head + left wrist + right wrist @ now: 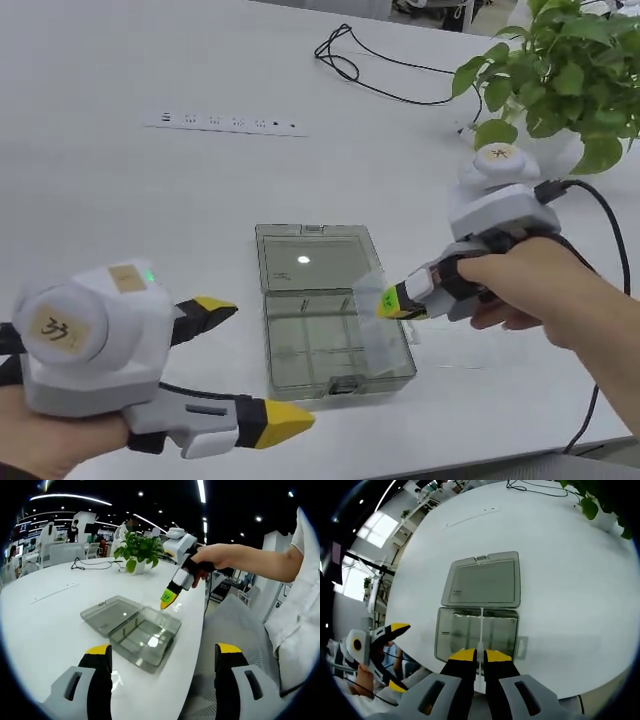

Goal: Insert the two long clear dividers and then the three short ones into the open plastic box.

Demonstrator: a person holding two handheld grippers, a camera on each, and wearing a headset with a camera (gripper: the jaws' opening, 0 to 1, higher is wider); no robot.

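The right gripper (388,303) clamps a clear divider (378,335) over the open box (300,262), left gripper (262,362) agape; insertion seemingly unfinished.

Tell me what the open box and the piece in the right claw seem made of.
Box: smoky grey see-through plastic, likely rigid, glossy; it shows a bright reflection. Divider in the right claw: clear, colourless thin sheet, probably plastic; the box shows through it.

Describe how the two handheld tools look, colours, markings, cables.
Both tools have white-grey bodies and black jaws with yellow tips. The left tool carries a tan handwritten sticker and a green light; the right tool has a green tag on a tip. A black cable trails from each.
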